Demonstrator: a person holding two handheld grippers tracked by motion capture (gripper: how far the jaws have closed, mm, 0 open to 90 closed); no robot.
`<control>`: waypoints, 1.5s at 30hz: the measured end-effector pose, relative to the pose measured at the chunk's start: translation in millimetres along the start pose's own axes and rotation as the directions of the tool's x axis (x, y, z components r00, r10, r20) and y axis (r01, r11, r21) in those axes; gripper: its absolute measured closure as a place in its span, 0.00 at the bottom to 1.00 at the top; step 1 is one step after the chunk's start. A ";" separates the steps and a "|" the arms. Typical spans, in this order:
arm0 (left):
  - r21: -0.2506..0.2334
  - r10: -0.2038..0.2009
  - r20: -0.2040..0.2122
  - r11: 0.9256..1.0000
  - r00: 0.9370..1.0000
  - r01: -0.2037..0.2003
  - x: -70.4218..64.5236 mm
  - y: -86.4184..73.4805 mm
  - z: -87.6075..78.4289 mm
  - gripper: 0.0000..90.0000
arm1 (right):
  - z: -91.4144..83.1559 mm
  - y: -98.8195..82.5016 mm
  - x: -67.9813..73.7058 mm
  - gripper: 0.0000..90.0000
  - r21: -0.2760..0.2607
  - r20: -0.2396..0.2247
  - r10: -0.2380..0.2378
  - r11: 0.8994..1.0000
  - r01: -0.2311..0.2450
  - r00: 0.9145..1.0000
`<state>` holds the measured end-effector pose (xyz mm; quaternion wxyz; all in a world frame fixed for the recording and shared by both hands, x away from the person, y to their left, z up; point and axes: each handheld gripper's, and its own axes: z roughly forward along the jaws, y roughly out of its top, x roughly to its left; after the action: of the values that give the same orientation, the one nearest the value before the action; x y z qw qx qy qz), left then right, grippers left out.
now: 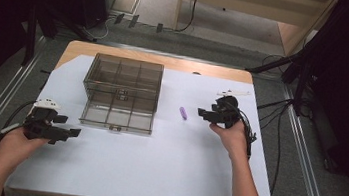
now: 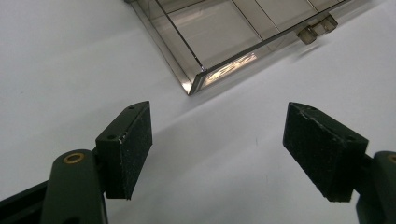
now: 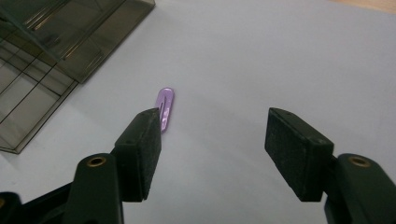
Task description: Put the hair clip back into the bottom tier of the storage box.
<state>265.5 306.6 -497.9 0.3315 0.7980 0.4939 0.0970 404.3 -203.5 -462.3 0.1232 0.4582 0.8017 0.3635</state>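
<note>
Lying: purple clip (image 3: pixel 165 109) flat on the white sheet (image 3: pixel 261 60), centre-left of the right gripper view, its lower end behind the left jaw's tip
Right gripper (image 3: pixel 214 140): jaws wide apart, nothing between them
Left gripper (image 2: pixel 219 149): jaws spread, holding nothing
Clear box (image 1: pixel 121 93): upper left of the high view, clip (image 1: pixel 183 113) between it and the right gripper (image 1: pixel 205 114)

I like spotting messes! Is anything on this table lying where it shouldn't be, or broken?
Nothing looks broken or spilled. One small purple clip lies loose on the white table cover, outside the clear compartment box that stands open beside it. The right gripper is open close to the clip, not touching it.
</note>
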 end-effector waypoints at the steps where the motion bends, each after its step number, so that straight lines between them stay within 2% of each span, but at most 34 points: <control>1: 0.000 0.000 0.000 1.000 1.000 0.000 0.0 -0.1 0.1 0.28 | -0.4 -0.1 -1.4 0.45 -0.001 0.007 0.001 1.000 -0.001 1.000; 5: 0.000 0.000 -0.002 1.000 1.000 0.000 -0.2 -0.4 -0.1 0.28 | -0.6 -0.2 -2.1 0.50 0.021 0.045 0.001 1.000 -0.002 0.999; 7: -0.003 -0.003 -0.001 1.000 1.000 0.003 -0.2 -0.2 -0.1 0.28 | 0.0 -0.2 -2.4 0.51 0.029 0.033 0.008 1.000 -0.009 0.999; 10: -0.001 -0.001 0.000 1.000 1.000 0.001 -0.2 0.1 0.2 0.28 | 0.5 0.3 0.1 0.52 0.036 0.043 -0.007 0.999 0.006 0.999; 16: 0.003 -0.002 -0.003 1.000 1.000 0.002 0.8 -0.7 -0.1 0.28 | 1.9 2.3 0.6 0.54 0.026 0.014 0.010 1.000 -0.010 1.000; 19: 0.005 0.002 -0.002 1.000 1.000 -0.002 0.0 -0.4 0.3 0.28 | 2.3 6.0 0.3 0.54 0.063 -0.007 0.037 0.997 -0.037 0.999; 22: 0.005 0.004 -0.002 1.000 1.000 -0.004 -0.2 -0.4 0.2 0.28 | 2.4 7.4 0.0 0.54 0.077 -0.018 0.061 0.995 -0.060 0.998; 24: 0.006 0.003 -0.003 1.000 1.000 -0.003 -0.1 -0.5 0.1 0.28 | 2.2 8.2 0.2 0.54 0.084 -0.022 0.060 0.995 -0.058 0.998; 27: 0.006 0.000 -0.006 1.000 1.000 0.000 -0.2 -0.7 -0.1 0.28 | 1.6 8.6 2.0 0.59 0.104 0.000 0.024 0.994 -0.024 1.000; 31: 0.008 0.002 -0.002 1.000 1.000 -0.002 -0.4 -0.8 0.8 0.28 | 1.3 9.0 3.8 0.63 0.128 -0.015 0.025 0.992 -0.023 1.000; 40: 0.007 0.000 -0.003 1.000 1.000 0.000 -0.3 -0.8 0.1 0.28 | 2.2 12.2 9.4 0.61 0.140 -0.019 0.008 0.990 -0.006 1.000; 42: 0.008 0.001 -0.002 1.000 1.000 -0.001 -0.4 -0.9 0.1 0.28 | 2.8 13.6 12.5 0.61 0.134 -0.027 -0.018 0.991 0.022 0.999; 45: 0.006 0.002 -0.002 1.000 1.000 -0.002 -0.7 -1.2 0.7 0.28 | 3.0 14.9 14.6 0.61 0.145 -0.019 -0.021 0.989 0.023 1.000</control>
<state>264.7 306.0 -499.0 0.3287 0.7993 0.4937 0.0965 407.5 -185.4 -452.1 0.0864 0.4539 0.8321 0.3068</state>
